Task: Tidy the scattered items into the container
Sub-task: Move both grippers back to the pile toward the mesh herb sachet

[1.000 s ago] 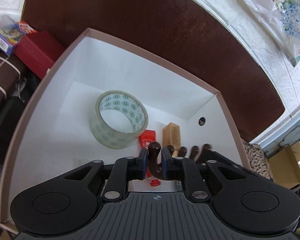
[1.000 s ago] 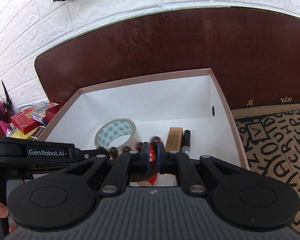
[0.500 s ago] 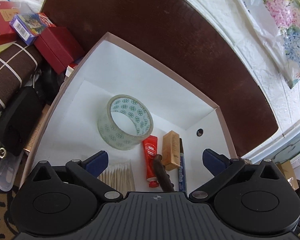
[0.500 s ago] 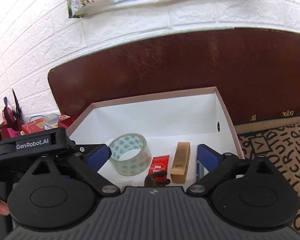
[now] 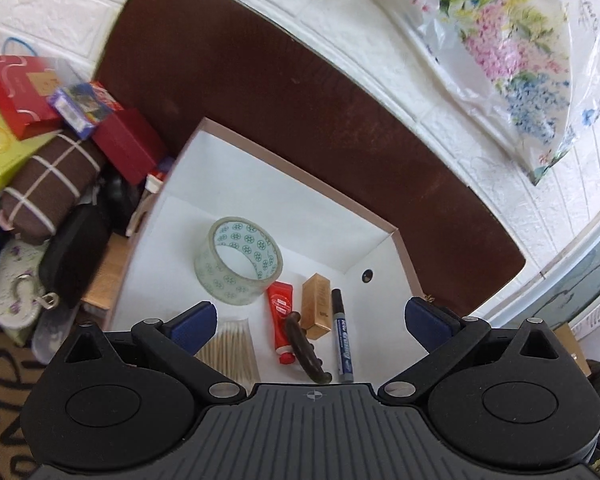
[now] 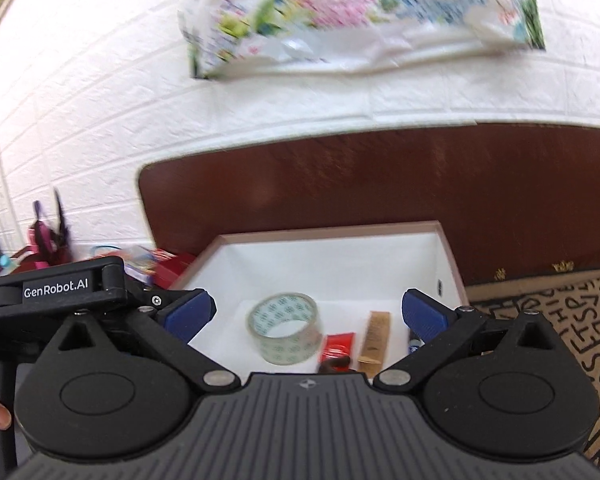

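A white box with a pink rim [image 5: 300, 168] [image 6: 328, 229] holds a clear tape roll [image 5: 238, 260] [image 6: 286, 326], a red tube [image 5: 281, 316] [image 6: 336, 346], a tan stick box [image 5: 316, 306] [image 6: 374, 338], a blue marker [image 5: 342, 340] [image 6: 414, 344], cotton swabs [image 5: 232, 350] and a dark brown hair claw [image 5: 306, 354] [image 6: 334, 364]. My left gripper [image 5: 308, 318] is open and empty above the box's near edge. My right gripper [image 6: 308, 314] is open and empty, raised above the box; the left gripper's body [image 6: 56, 290] is beside it.
Left of the box lies a pile of red boxes [image 5: 124, 146], a brown checked pouch [image 5: 48, 184] and a black case [image 5: 74, 256]. A dark wooden board [image 5: 300, 80] and a white brick wall [image 6: 80, 100] stand behind. A patterned mat [image 6: 560, 320] lies to the right.
Both grippers opened and let go of the brown hair claw, which now lies in the box. Both then lifted up and back from the box; the right view tilted upward.
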`<control>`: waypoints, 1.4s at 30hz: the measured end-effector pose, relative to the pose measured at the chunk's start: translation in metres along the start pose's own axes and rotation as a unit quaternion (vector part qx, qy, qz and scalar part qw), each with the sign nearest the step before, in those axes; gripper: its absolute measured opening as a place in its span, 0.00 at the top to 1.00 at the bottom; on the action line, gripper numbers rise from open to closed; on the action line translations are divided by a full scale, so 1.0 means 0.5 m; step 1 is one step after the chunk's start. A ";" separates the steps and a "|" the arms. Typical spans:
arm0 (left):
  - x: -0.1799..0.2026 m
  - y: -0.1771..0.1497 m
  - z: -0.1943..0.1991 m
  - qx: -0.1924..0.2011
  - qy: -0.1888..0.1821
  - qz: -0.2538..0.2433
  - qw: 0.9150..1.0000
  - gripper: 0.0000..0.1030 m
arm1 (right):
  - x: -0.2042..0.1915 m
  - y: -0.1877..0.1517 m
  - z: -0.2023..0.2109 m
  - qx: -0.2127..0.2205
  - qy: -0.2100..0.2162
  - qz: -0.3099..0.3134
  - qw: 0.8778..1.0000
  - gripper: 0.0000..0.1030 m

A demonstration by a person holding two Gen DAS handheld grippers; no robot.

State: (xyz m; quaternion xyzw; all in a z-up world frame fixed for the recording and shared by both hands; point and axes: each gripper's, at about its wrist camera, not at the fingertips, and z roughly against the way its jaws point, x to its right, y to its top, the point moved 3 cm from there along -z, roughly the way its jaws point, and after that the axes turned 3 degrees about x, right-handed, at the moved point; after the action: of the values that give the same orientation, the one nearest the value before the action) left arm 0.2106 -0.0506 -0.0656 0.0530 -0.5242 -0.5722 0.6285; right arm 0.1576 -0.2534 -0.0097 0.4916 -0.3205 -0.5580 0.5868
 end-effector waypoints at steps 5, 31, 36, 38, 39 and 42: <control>-0.037 -0.005 0.103 0.010 0.017 -0.018 1.000 0.00 | -0.080 -0.008 0.037 0.011 0.038 0.028 0.999 0.01; -0.469 0.024 0.285 0.016 0.146 0.028 0.989 0.08 | -0.454 -0.256 -0.123 -0.108 0.195 0.005 0.975 0.01; -0.508 0.060 0.252 0.003 0.145 0.027 0.989 0.09 | -0.506 -0.268 -0.156 -0.119 0.216 0.024 0.969 0.09; -0.519 0.068 0.240 -0.004 0.141 0.024 0.990 0.10 | -0.522 -0.274 -0.172 -0.129 0.225 0.026 0.966 0.20; -0.523 0.070 0.234 -0.008 0.140 0.023 0.990 0.12 | -0.529 -0.275 -0.178 -0.134 0.229 0.026 0.964 0.24; -0.536 0.075 0.218 -0.020 0.142 0.021 0.989 0.13 | -0.547 -0.279 -0.192 -0.141 0.235 0.031 0.961 0.36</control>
State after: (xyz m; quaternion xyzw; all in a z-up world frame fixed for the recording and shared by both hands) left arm 0.2118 0.2279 -0.1523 0.1106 -0.4191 -0.5557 0.7095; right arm 0.1521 0.0480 -0.1230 0.5110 -0.1067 -0.4477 0.7260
